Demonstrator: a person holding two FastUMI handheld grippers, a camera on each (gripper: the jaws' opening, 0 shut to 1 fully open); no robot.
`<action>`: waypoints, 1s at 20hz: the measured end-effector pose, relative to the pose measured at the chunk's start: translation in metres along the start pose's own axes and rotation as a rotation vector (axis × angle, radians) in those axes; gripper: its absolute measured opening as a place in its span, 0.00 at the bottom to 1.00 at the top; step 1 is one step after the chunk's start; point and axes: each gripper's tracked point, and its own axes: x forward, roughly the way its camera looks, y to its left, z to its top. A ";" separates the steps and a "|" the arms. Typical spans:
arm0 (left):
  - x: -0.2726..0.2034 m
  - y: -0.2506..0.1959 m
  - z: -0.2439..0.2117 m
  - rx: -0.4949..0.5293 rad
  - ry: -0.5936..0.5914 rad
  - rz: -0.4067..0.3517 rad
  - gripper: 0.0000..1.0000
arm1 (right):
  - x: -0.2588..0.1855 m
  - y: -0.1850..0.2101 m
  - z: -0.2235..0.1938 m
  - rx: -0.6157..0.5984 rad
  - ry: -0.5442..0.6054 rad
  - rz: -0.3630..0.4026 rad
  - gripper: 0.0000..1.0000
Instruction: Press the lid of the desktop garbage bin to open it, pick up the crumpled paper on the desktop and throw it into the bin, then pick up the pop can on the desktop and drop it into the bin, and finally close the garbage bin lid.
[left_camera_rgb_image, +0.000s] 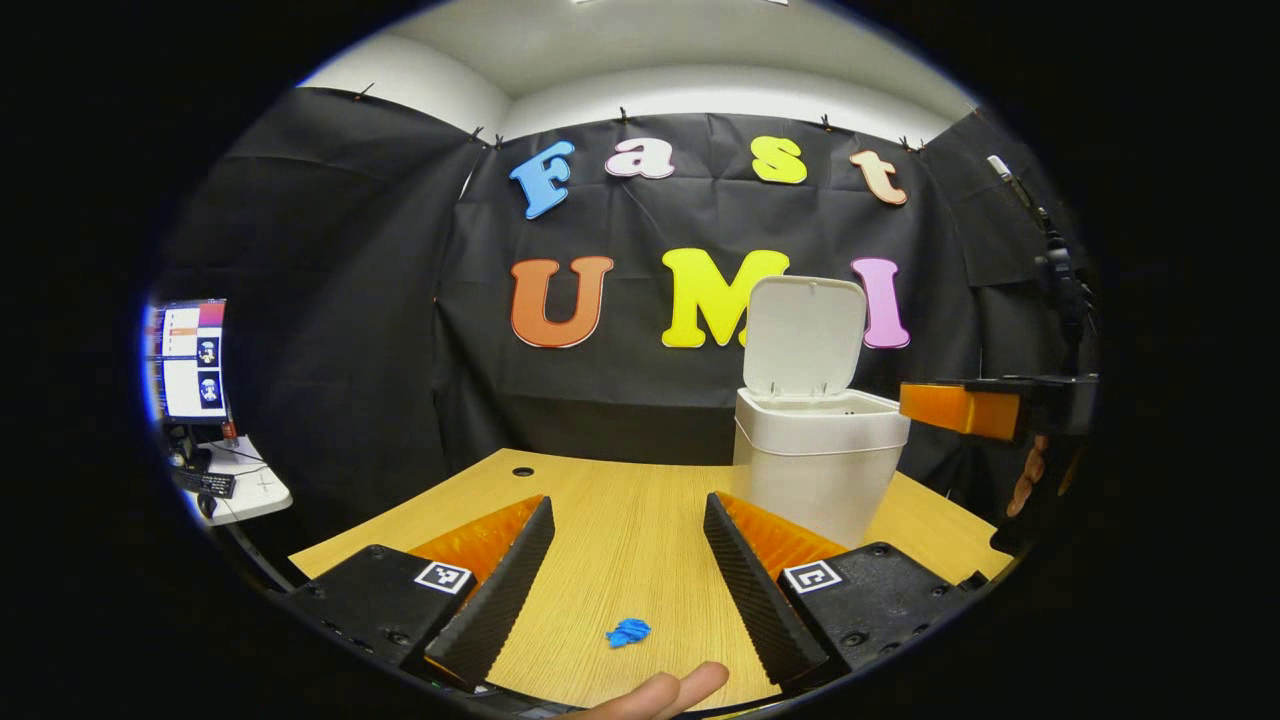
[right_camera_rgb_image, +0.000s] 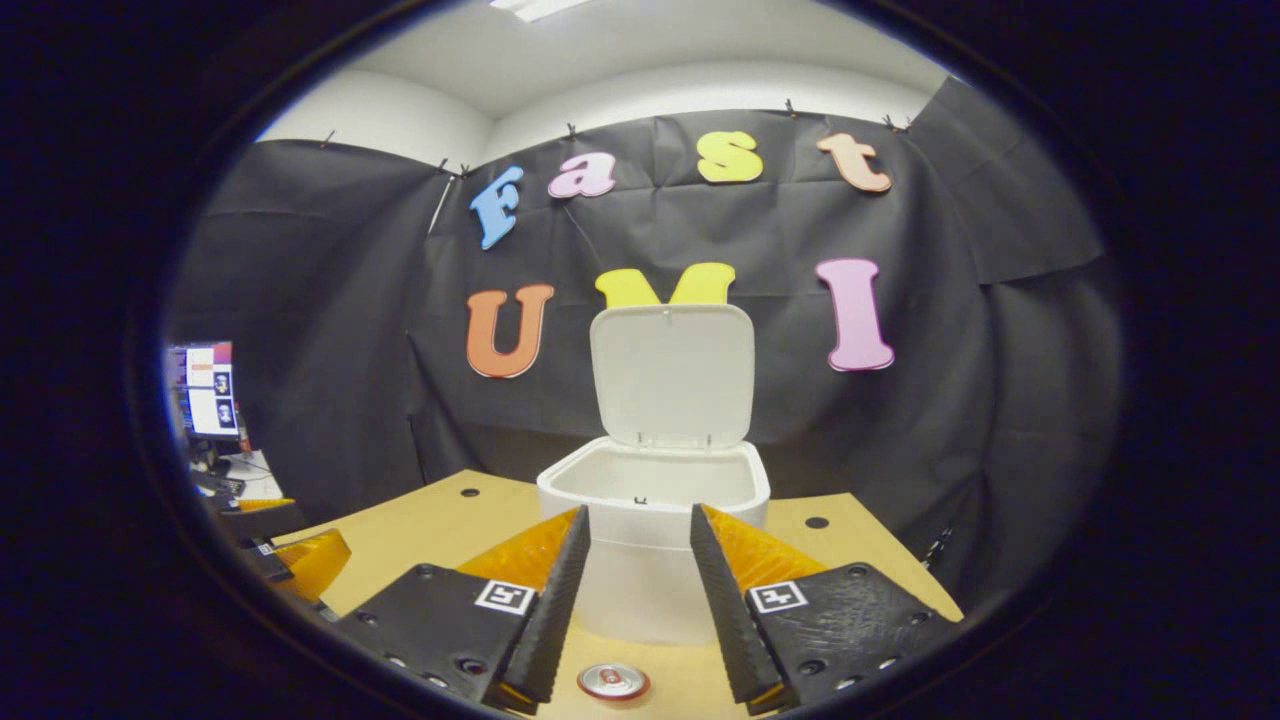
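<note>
The white desktop bin (left_camera_rgb_image: 815, 470) stands on the wooden table (left_camera_rgb_image: 620, 540) with its lid (left_camera_rgb_image: 805, 335) tipped up and open. A small blue crumpled paper (left_camera_rgb_image: 628, 632) lies on the table, low between the fingers of my left gripper (left_camera_rgb_image: 628, 503), which is open and holds nothing. The right gripper (left_camera_rgb_image: 960, 408) pokes in from the right, level with the bin's rim. In the right gripper view the bin (right_camera_rgb_image: 655, 580) is straight ahead, its lid (right_camera_rgb_image: 672, 375) upright. The pop can (right_camera_rgb_image: 612, 681) stands just below my open right gripper (right_camera_rgb_image: 638, 514).
A monitor (left_camera_rgb_image: 188, 358) and a white side table (left_camera_rgb_image: 240, 490) sit beyond the table's left edge. Round cable holes (left_camera_rgb_image: 523, 470) (right_camera_rgb_image: 816, 522) mark the table's far side. A fingertip (left_camera_rgb_image: 660, 692) shows at the bottom edge. The left gripper (right_camera_rgb_image: 300, 560) is low at left.
</note>
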 end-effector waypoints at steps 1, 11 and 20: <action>0.002 -0.001 -0.002 0.005 0.006 0.001 0.97 | -0.006 -0.002 0.001 -0.012 -0.017 -0.008 0.64; 0.019 -0.014 -0.032 0.032 0.083 0.000 0.97 | -0.053 -0.046 -0.027 -0.017 -0.081 -0.060 0.97; 0.047 -0.020 -0.133 0.079 0.364 -0.016 0.98 | -0.059 -0.047 -0.078 -0.020 -0.017 -0.006 0.97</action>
